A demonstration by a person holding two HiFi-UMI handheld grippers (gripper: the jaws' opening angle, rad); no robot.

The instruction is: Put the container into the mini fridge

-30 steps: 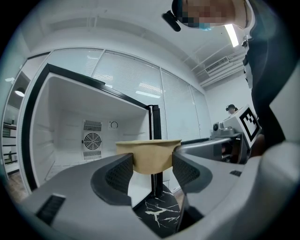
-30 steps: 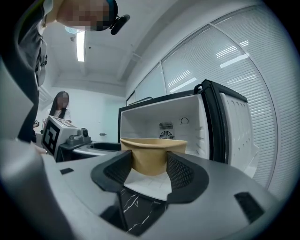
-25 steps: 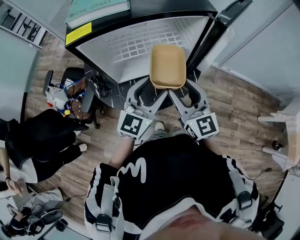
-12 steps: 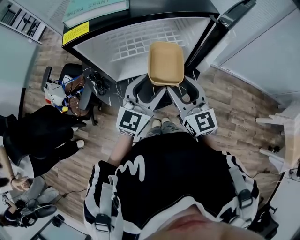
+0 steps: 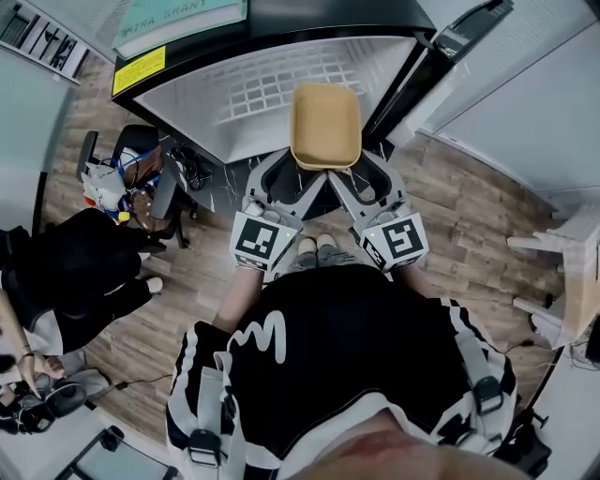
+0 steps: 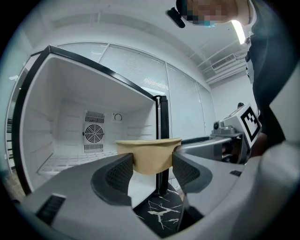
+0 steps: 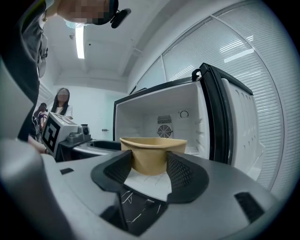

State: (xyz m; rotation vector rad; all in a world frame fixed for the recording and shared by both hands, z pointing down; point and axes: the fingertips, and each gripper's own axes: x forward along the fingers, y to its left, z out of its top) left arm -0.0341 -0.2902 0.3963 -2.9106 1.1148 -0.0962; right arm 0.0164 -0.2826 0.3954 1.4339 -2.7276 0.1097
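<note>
A tan, empty, rounded-rectangular container (image 5: 325, 127) hangs level in front of the open mini fridge (image 5: 253, 89). Its far half is over the white wire shelf. My left gripper (image 5: 300, 170) is shut on the container's near left side and my right gripper (image 5: 350, 172) on its near right side. In the left gripper view the container (image 6: 149, 157) sits pinched between the dark pads (image 6: 123, 172), with the fridge's fan wall behind. In the right gripper view the container (image 7: 152, 152) is likewise held in the right gripper (image 7: 151, 168).
The fridge door (image 5: 441, 52) stands open to the right. A green book (image 5: 178, 14) lies on the fridge top. A black chair with cables (image 5: 131, 183) and a seated person in black (image 5: 75, 272) are at the left. White furniture (image 5: 572, 281) stands at the right.
Both grippers have carried the container a little forward, so more of it lies over the fridge's shelf. The grip on it is unchanged.
</note>
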